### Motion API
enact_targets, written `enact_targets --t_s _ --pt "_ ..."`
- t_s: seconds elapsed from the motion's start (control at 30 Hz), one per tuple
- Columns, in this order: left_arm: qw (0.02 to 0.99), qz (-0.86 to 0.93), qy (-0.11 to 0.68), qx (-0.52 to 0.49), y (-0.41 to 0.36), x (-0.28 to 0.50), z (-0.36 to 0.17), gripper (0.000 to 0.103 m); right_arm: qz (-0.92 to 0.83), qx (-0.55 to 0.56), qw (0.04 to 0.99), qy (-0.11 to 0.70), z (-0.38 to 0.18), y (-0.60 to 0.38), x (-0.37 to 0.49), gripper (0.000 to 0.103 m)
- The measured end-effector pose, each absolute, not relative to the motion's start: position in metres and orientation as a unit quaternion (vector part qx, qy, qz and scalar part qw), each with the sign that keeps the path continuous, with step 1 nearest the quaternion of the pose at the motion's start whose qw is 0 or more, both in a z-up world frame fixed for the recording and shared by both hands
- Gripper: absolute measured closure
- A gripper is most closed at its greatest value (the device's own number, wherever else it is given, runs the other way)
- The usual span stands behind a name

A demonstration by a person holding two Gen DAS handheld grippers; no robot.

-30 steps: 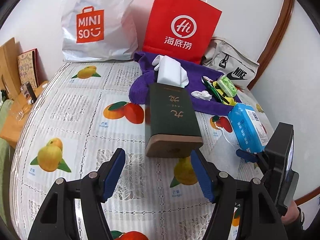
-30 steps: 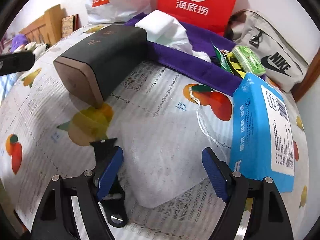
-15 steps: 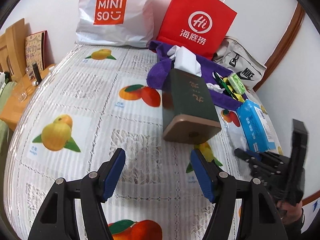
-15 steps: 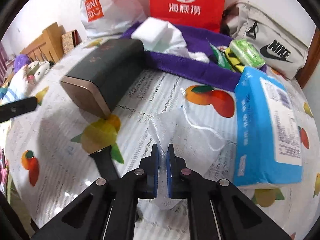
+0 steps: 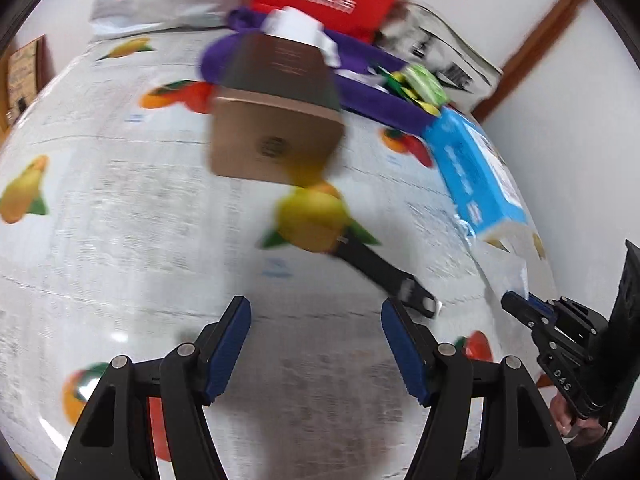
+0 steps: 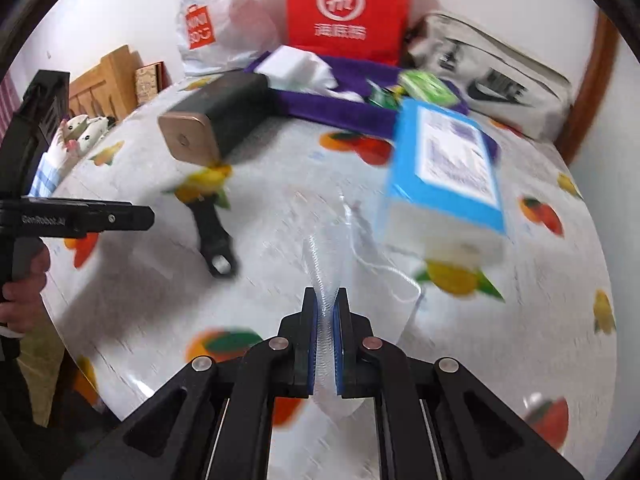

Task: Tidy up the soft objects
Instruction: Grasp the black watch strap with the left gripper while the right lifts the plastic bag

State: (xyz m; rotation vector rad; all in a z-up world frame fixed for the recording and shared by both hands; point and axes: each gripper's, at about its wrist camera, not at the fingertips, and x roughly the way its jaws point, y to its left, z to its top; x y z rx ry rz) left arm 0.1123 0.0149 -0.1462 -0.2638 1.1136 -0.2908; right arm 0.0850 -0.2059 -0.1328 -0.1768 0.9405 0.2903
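My right gripper (image 6: 326, 304) is shut on a sheer white mesh drawstring bag (image 6: 360, 280) and holds it lifted above the fruit-print tablecloth (image 6: 280, 208). The bag also shows at the right in the left wrist view (image 5: 514, 264), above the right gripper (image 5: 516, 304). My left gripper (image 5: 316, 332) is open and empty above the cloth, near a black strap (image 5: 384, 272). A blue tissue pack (image 6: 448, 168) lies just behind the bag. A purple towel (image 6: 340, 108) with a white tissue pack (image 6: 296, 68) lies at the back.
A dark box with a tan end (image 6: 216, 124) lies left of centre. A red paper bag (image 6: 346, 8), a white Miniso bag (image 6: 212, 28) and a grey Nike bag (image 6: 492, 76) stand along the wall. Green packets (image 6: 424, 84) lie on the towel. The left gripper (image 6: 80, 216) shows at the left.
My right gripper closed on the mesh bag and lifted it off the cloth, uncovering the black strap. My left gripper stayed open and moved forward and lower toward the strap.
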Motion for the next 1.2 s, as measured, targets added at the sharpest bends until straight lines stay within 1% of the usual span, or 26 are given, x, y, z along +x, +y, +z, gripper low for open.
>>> enact_targets --t_s 0.23,0.27,0.3,0.33,0.37,0.4,0.53,0.63,0.67,0.7,0.77,0.87,0.97,1.07,1.2 --pt "0.841 -0.134 0.513 -0.110 -0.035 0.118 -0.147 0.037 0.135 -0.078 0.879 0.451 -0.153 -0.245 0.068 0.093" --pt "0.842 -0.136 0.510 -0.111 -0.040 0.120 -0.148 0.037 0.138 -0.078 0.881 0.447 -0.153 -0.249 0.066 0.088" --pt "0.843 -0.138 0.508 -0.109 -0.046 0.123 -0.149 0.037 0.145 -0.075 0.882 0.443 -0.153 -0.253 0.064 0.079" --pt "0.845 -0.137 0.506 -0.106 -0.052 0.126 -0.149 0.037 0.147 -0.073 0.883 0.439 -0.152 -0.256 0.062 0.074" --pt "0.847 -0.133 0.505 -0.098 -0.059 0.130 -0.149 0.037 0.150 -0.070 0.886 0.434 -0.151 -0.259 0.061 0.066" --pt "0.849 -0.130 0.504 -0.090 -0.065 0.135 -0.149 0.037 0.154 -0.065 0.889 0.426 -0.150 -0.262 0.059 0.064" --pt "0.853 -0.114 0.506 -0.060 -0.082 0.151 -0.149 0.037 0.162 -0.044 0.894 0.416 -0.148 -0.269 0.061 0.064" --pt "0.854 -0.062 0.515 -0.038 -0.083 0.152 -0.149 0.037 0.164 -0.029 0.895 0.414 -0.147 -0.273 0.065 0.063" --pt "0.855 -0.040 0.517 -0.023 -0.083 0.150 -0.150 0.037 0.164 -0.027 0.896 0.411 -0.146 -0.274 0.065 0.060" --pt "0.856 -0.024 0.517 -0.010 -0.082 0.149 -0.151 0.037 0.163 -0.024 0.897 0.410 -0.146 -0.277 0.065 0.051" --pt "0.860 -0.019 0.510 -0.006 -0.081 0.148 -0.152 0.037 0.154 -0.018 0.900 0.406 -0.146 -0.283 0.065 0.042" --pt "0.863 -0.011 0.505 -0.020 -0.080 0.158 -0.153 0.037 0.145 0.007 0.904 0.402 -0.147 -0.296 0.069 0.042" --pt "0.863 -0.007 0.505 -0.011 -0.080 0.163 -0.154 0.037 0.147 0.028 0.898 0.415 -0.150 -0.303 0.074 0.042" --pt "0.863 0.006 0.504 0.009 -0.074 0.150 -0.153 0.037 0.142 0.019 0.900 0.412 -0.150 -0.304 0.073 0.042" --pt "0.861 0.005 0.508 0.007 -0.060 0.141 -0.152 0.037 0.133 0.008 0.904 0.405 -0.149 -0.307 0.074 0.042"
